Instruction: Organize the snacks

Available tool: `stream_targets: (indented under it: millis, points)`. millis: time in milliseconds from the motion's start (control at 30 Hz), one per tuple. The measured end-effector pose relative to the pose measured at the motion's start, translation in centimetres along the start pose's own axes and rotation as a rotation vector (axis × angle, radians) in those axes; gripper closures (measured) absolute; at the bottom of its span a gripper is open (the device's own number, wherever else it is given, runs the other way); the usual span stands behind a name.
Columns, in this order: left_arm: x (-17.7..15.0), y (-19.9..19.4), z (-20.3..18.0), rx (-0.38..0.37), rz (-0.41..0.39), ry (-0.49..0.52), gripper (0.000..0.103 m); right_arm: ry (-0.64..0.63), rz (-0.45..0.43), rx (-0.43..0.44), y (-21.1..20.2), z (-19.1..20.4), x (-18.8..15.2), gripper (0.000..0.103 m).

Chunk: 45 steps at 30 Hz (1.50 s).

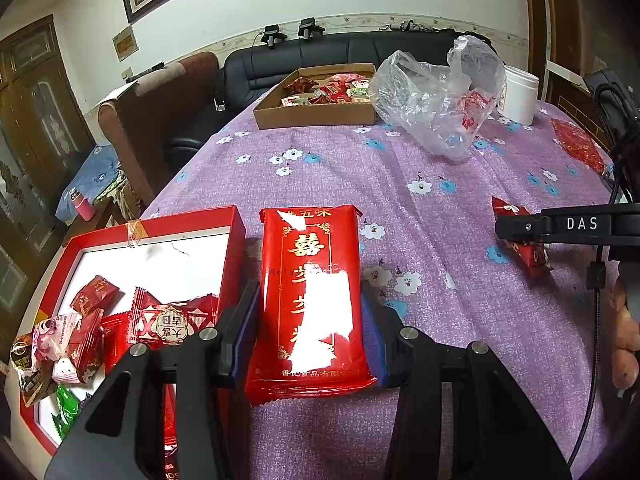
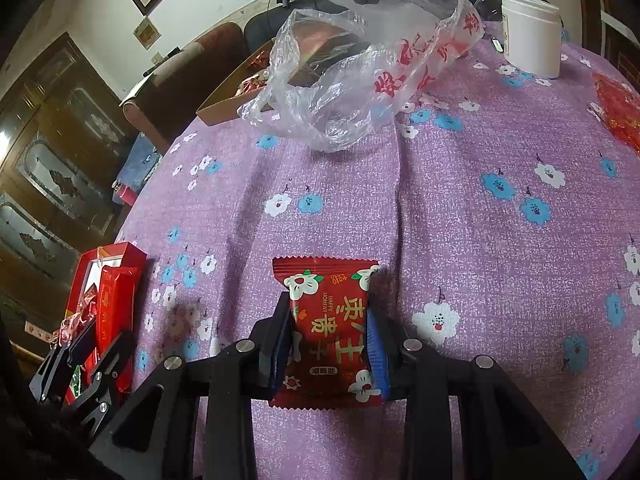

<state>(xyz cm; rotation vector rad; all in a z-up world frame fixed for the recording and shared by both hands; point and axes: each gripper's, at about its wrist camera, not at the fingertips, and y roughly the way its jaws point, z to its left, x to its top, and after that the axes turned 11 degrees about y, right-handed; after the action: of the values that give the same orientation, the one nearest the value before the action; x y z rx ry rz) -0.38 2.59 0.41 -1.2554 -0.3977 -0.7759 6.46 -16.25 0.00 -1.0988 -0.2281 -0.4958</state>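
Observation:
My left gripper (image 1: 310,320) is shut on a large red snack pack with gold characters (image 1: 312,280), held just right of the red box (image 1: 236,224). The red box holds several small wrapped snacks (image 1: 96,292). My right gripper (image 2: 328,340) is shut on a small red snack packet with white flowers (image 2: 326,320), held above the purple floral tablecloth (image 2: 480,240). In the left wrist view the right gripper (image 1: 520,228) shows at the right with that packet (image 1: 528,254). In the right wrist view the left gripper (image 2: 92,356) and its red pack (image 2: 114,304) show at the far left.
A cardboard tray of snacks (image 1: 316,114) stands at the table's far side. A crumpled clear plastic bag (image 1: 436,96) lies beside it, a white tub (image 1: 518,94) behind. A red foil bag (image 1: 578,142) lies at the right edge. Sofas stand beyond the table.

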Motion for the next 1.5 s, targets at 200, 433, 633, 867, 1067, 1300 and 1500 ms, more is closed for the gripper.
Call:
stream_targets:
  millis: [200, 433, 633, 867, 1067, 1300, 1500]
  points:
    - [0.0, 0.1, -0.1, 0.000, 0.003, -0.002, 0.059, 0.000, 0.001, -0.001, 0.0, 0.0, 0.0, 0.069]
    - [-0.2, -0.4, 0.3, -0.015, -0.004, -0.007, 0.059, 0.002, -0.002, -0.002, 0.0, 0.1, 0.0, 0.069]
    - [-0.2, -2.3, 1.3, -0.037, -0.039, -0.012, 0.059, 0.017, -0.040, 0.058, -1.7, 1.4, -0.4, 0.069]
    - [-0.8, -5.3, 4.5, -0.034, -0.101, -0.056, 0.059, -0.011, -0.058, 0.134, -2.8, 5.0, -2.7, 0.069]
    - [-3.6, -7.6, 9.7, 0.015, -0.122, -0.118, 0.058, -0.050, -0.043, 0.183, -2.6, 9.2, -5.3, 0.069]
    - [-8.6, -7.5, 16.4, 0.177, -0.065, -0.190, 0.058, -0.181, -0.025, 0.254, -1.5, 16.9, -9.3, 0.068]
    - [-10.7, -5.5, 19.8, 0.217, 0.006, -0.276, 0.058, -0.313, 0.001, 0.289, 0.7, 23.5, -13.0, 0.068]
